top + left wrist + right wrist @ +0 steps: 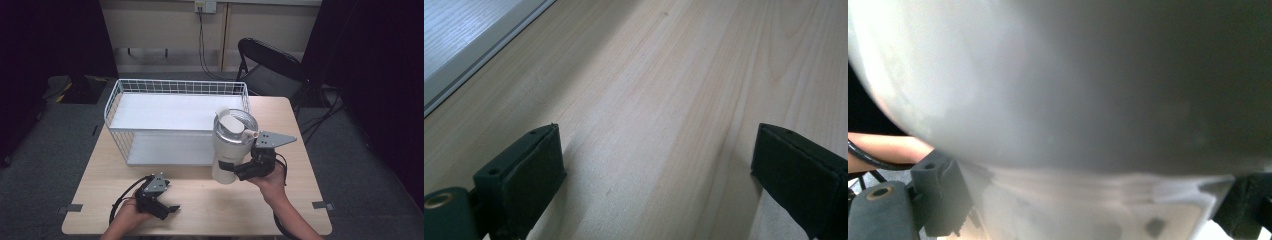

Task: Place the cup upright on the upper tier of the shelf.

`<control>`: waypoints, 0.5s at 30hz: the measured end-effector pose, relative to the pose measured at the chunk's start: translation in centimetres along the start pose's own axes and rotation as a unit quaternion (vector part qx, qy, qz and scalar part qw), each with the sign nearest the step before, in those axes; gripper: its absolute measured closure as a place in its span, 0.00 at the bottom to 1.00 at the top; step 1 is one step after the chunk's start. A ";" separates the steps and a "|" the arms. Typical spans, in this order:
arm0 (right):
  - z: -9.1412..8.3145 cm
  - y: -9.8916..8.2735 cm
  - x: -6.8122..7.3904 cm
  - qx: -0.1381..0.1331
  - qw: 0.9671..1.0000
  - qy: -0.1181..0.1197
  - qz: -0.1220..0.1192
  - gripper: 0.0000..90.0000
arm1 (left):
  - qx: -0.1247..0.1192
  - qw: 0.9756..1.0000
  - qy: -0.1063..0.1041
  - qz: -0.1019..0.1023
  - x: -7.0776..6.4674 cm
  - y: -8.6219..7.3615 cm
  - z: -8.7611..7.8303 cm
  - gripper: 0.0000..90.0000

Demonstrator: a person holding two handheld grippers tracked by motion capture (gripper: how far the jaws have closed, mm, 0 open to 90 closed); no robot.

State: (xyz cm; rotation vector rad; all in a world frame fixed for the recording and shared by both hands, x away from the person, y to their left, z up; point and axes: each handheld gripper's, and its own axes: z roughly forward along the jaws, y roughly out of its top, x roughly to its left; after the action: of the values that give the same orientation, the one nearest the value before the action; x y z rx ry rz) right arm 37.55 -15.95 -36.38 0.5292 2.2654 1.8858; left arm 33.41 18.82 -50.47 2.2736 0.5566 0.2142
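The tumbler (pixel 1073 90) is gripped by the right gripper (pixel 239 170) above the table (pixel 200 210); the left gripper (pixel 167 209) rests wide open, empty. Placing into the wire rack (pixel 175 90) is probably required next.

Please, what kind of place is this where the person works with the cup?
Probably a recording room or lab rather than a home: a small wooden table stands on grey carpet, with dark curtains at the sides, a folding chair behind, and tape marks on the floor. The right tongs hold a white tumbler.
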 end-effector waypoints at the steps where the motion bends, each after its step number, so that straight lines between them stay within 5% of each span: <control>1: 0.0 0.2 0.0 -0.001 1.000 0.000 -0.001 0.11 | 0.000 1.000 0.000 0.000 0.0 0.0 0.0 0.07; 15: 0.6 3.0 -0.4 0.006 1.000 0.009 0.018 0.11 | 0.001 1.000 -0.001 0.002 0.0 0.0 0.0 0.06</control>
State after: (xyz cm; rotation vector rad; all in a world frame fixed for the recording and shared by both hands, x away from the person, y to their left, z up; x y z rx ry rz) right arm 38.69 -15.06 -33.59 0.5606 2.2948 1.9015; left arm 33.42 18.81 -50.48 2.2761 0.5520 0.2133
